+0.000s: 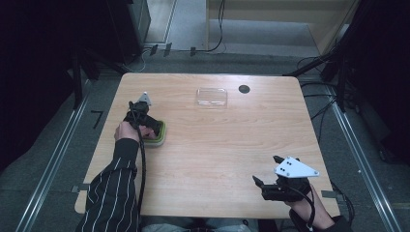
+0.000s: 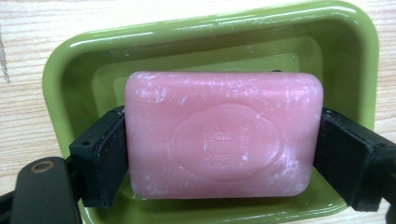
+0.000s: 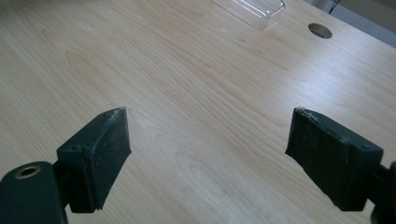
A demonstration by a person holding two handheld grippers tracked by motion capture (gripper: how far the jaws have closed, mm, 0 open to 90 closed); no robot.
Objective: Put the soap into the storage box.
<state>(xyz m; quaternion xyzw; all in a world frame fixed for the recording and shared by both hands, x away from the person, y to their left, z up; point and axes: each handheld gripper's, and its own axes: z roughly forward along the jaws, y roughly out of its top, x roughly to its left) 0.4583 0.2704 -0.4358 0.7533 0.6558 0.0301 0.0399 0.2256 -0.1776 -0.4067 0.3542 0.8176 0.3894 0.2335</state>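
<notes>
The left tongs (image 2: 219, 140) are clamped on a pink soap (image 2: 223, 135), both jaws pressed to its short ends, inside a green dish (image 2: 65, 79) at the surface's (image 1: 217, 145) 9 o'clock side. The left hand (image 1: 126, 130) is held over the dish. The right tongs (image 3: 208, 154) are spread wide and empty, held above the surface at 5 o'clock.

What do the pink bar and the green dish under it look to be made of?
Pink bar: looks like soap, matte and waxy, with white scuffs and a pressed oval stamp. Green dish: glossy, smooth, likely plastic or glazed ceramic; bright highlights along its rim.
</notes>
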